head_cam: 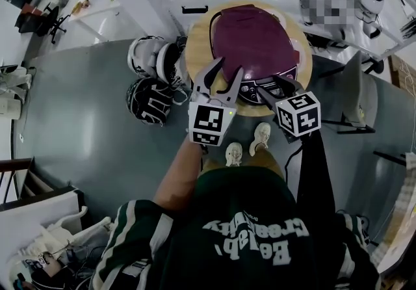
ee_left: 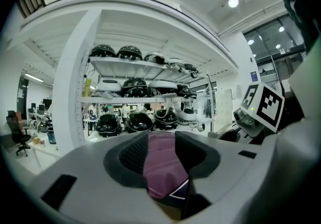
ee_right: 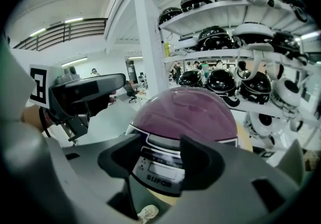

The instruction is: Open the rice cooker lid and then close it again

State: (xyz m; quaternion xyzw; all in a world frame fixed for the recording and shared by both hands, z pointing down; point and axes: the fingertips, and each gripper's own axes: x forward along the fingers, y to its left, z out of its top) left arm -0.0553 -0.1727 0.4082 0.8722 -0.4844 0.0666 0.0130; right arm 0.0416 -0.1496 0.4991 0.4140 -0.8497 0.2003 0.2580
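Note:
A rice cooker [head_cam: 255,45] with a shut purple domed lid stands on a small round wooden table [head_cam: 195,48]. My left gripper [head_cam: 227,67] is at the cooker's front left edge, open, its jaws apart with only the purple lid [ee_left: 160,168] showing beyond them. My right gripper [head_cam: 272,87] hovers at the front of the cooker, open too. In the right gripper view its jaws [ee_right: 160,160] frame the cooker's [ee_right: 188,112] white control panel and latch without touching them. The left gripper [ee_right: 85,92] shows at that view's left.
Black and white helmets [head_cam: 153,80] lie on the grey floor left of the table. A white shelf unit [ee_left: 135,117] full of helmets stands just behind the cooker. A grey chair [head_cam: 357,97] is to the right. The person's shoes [head_cam: 247,145] are close to the table.

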